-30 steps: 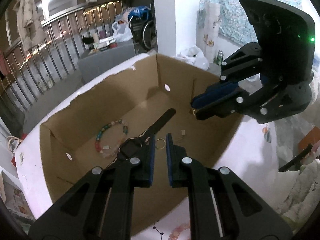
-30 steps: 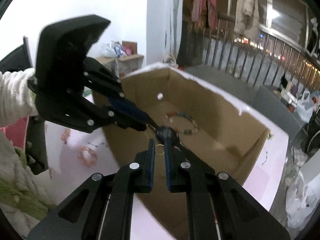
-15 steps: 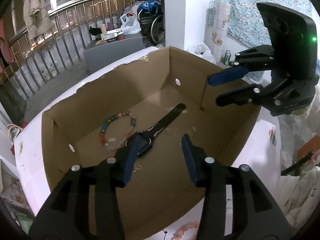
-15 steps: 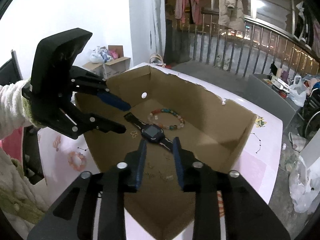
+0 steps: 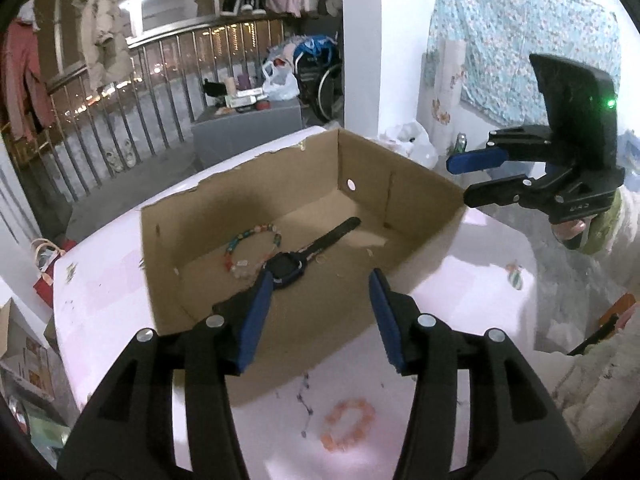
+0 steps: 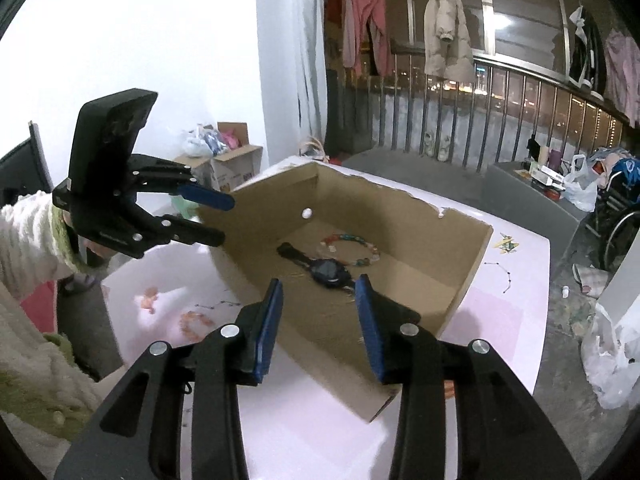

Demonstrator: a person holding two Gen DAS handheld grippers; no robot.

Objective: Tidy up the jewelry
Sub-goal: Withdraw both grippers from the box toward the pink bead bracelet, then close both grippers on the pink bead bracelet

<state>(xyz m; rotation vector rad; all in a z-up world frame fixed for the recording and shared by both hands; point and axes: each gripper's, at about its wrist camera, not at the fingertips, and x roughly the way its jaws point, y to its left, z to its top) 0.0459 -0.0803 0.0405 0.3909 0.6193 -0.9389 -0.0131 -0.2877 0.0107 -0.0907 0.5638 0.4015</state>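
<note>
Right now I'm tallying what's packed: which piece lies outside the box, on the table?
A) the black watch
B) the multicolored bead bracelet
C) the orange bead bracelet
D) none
C: the orange bracelet lies on the pink table in front of the box, while the watch and multicolored bracelet lie inside.

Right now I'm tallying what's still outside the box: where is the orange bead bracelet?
The orange bead bracelet lies on the pink table, outside the cardboard box, just beyond its near wall, beside a thin chain.
</note>
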